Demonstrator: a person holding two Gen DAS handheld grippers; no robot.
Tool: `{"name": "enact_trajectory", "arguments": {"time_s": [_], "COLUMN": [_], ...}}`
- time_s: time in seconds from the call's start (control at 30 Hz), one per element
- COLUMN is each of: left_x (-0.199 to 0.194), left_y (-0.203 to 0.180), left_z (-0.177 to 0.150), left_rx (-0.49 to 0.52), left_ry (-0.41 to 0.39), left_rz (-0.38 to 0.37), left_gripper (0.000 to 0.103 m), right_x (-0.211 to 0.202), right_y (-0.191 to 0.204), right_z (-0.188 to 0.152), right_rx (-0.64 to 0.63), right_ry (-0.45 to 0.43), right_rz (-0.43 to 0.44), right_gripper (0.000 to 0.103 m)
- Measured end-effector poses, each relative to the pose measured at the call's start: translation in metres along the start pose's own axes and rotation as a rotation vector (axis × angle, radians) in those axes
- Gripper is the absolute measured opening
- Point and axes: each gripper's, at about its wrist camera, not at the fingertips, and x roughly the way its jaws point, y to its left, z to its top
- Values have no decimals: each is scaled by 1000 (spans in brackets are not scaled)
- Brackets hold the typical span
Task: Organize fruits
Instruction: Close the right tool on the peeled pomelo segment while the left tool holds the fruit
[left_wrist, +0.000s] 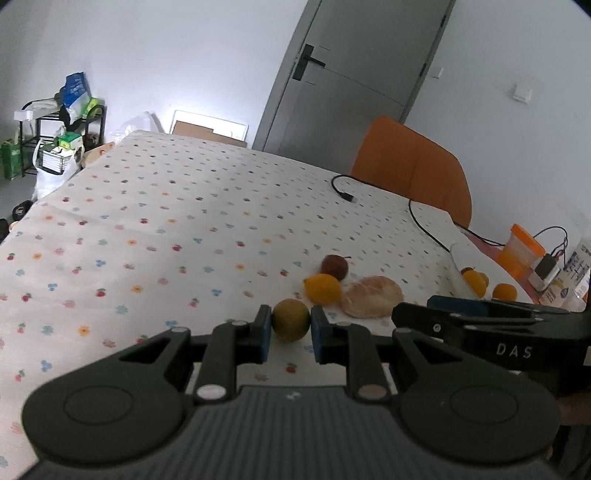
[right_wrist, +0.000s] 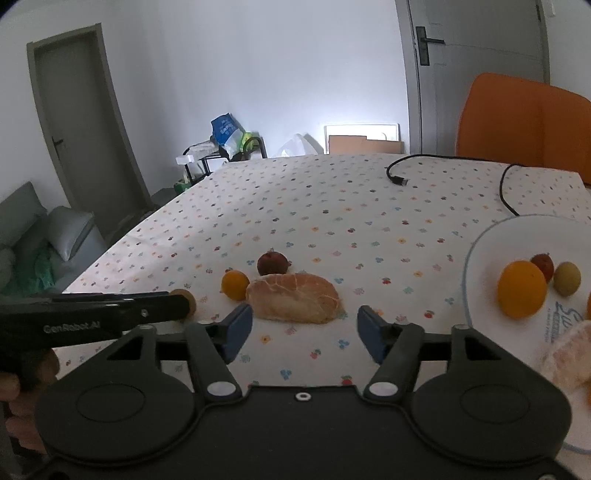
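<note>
My left gripper (left_wrist: 290, 326) is shut on a round yellow-green fruit (left_wrist: 290, 315), both blue pads pressing its sides just above the tablecloth. Beyond it lie a small orange fruit (left_wrist: 322, 288), a dark red fruit (left_wrist: 334, 266) and a peeled citrus piece (left_wrist: 371, 296). My right gripper (right_wrist: 304, 328) stands open just short of that citrus piece (right_wrist: 295, 297), with nothing between its pads. At the right, a white plate (right_wrist: 480, 254) holds an orange (right_wrist: 521, 293), a red fruit (right_wrist: 542, 266), a green fruit (right_wrist: 567, 277) and another peeled piece (right_wrist: 569, 358).
The flowered tablecloth (left_wrist: 166, 221) covers the table. A black cable (right_wrist: 397, 177) lies at the far side before an orange chair (right_wrist: 524, 118). An orange cup (left_wrist: 522, 251) and small items stand behind the plate. A hand holds the left gripper's handle (right_wrist: 85, 325).
</note>
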Motion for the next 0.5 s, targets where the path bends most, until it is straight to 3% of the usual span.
{"name": "enact_trajectory", "arguments": {"time_s": [0.1, 0.5], "left_x": [-1, -3], "left_y": [4, 20], "left_z": [1, 4], "left_rx": [-8, -46], "left_ry": [-4, -15], "left_rz": [6, 41], "left_gripper": [21, 21], "right_x": [7, 34], "right_y": [4, 19], "right_z": [2, 6], "right_rx": [-7, -71], "right_ry": [4, 14], "right_rz": [-10, -41], "right_gripper": [86, 85]}}
